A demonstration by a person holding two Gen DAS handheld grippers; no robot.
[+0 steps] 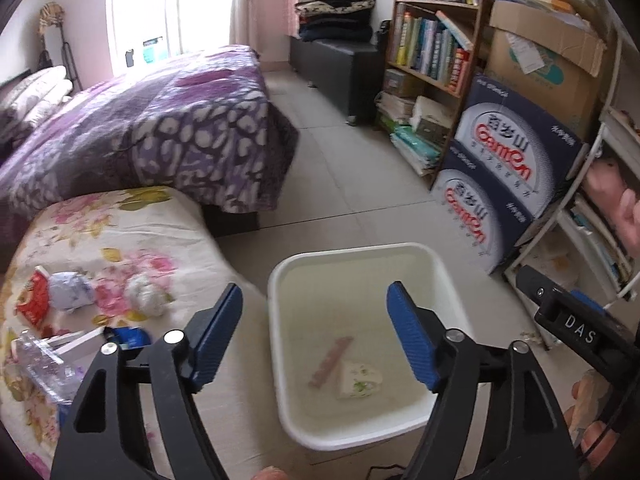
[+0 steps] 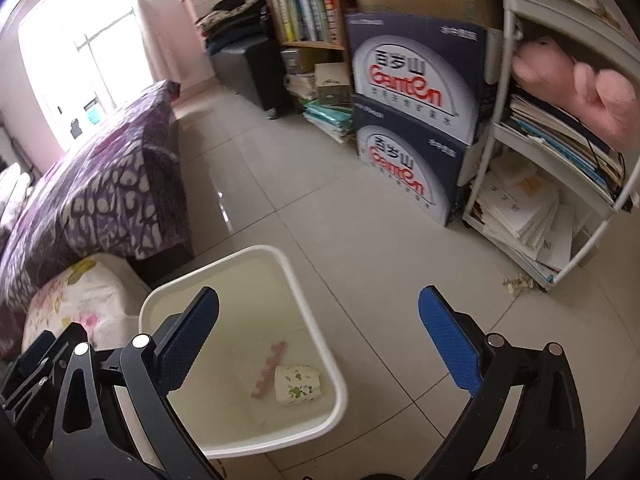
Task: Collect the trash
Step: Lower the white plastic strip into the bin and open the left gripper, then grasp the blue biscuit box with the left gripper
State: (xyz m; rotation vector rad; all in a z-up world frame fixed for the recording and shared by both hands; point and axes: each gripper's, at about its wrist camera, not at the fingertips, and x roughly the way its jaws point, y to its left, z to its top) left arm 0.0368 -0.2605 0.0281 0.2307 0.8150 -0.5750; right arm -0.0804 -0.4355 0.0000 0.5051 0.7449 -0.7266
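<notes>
1. Trash: a paper cup and a pink strip lie side by side, touching, on the bottom of a white bin standing on the tiled floor.
2. More trash sits on the floral cushion beside the bin: a red wrapper, two crumpled wads, a clear plastic bottle.
3. The left hand-held gripper hangs over the bin's near-left edge, jaws spread wide with nothing between the pads.
4. The right hand-held gripper hovers over the bin's right rim, jaws also wide apart and empty.
5. A purple-quilted bed lies behind the cushion; stacked blue boxes and bookshelves line the far wall.
</notes>
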